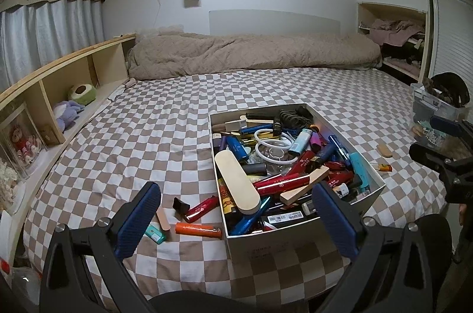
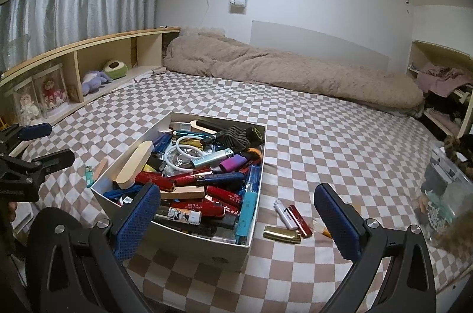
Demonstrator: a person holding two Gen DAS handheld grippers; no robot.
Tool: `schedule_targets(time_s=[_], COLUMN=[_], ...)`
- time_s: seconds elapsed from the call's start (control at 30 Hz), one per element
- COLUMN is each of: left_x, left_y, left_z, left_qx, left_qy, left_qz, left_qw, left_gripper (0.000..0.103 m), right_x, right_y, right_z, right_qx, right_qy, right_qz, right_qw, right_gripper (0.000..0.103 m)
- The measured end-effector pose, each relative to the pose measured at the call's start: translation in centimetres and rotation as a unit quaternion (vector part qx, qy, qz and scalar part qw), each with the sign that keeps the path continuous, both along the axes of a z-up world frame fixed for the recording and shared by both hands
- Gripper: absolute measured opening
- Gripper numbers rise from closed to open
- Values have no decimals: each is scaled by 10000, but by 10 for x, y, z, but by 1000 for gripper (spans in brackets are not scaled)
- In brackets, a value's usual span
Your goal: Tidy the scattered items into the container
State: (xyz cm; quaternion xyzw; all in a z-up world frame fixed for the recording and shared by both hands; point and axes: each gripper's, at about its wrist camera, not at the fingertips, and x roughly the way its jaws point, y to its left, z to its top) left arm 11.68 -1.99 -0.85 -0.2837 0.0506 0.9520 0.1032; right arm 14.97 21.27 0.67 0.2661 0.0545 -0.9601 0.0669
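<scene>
A white cardboard box (image 1: 295,236) (image 2: 183,236) full of lighters and small items sits on the checked bed. Left of it lie an orange lighter (image 1: 198,229), a red lighter (image 1: 201,209), a black clip (image 1: 180,205), a teal lighter (image 1: 155,233) and a wooden stick (image 1: 163,218). Right of it lie a white lighter (image 2: 284,214), a red lighter (image 2: 301,220), a gold lighter (image 2: 281,234) and a small orange-tipped item (image 2: 323,230). My left gripper (image 1: 236,221) hangs open above the box's near left corner. My right gripper (image 2: 236,221) is open and empty over the box's near right side.
A rolled beige duvet (image 1: 254,52) lies along the far wall. A wooden shelf (image 1: 59,76) with plush toys runs down the left. A clear plastic tub (image 2: 443,194) of odds and ends stands at the bed's right edge. A wooden piece (image 1: 384,150) and a small orange item (image 1: 383,167) lie near it.
</scene>
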Motion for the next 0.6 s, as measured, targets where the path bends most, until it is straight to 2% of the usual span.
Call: schedule_targets(time_s=[0.6], left_x=[3], left_y=[-1], left_z=[3], left_qx=[-1], left_qy=[46], left_qz=[83], left_qw=[10000], left_gripper=[103], right_x=[2], right_y=[1], right_z=[1], right_qx=[6], right_qy=[-8], right_qz=[-33], right_qw=[10000], right_gripper=[103])
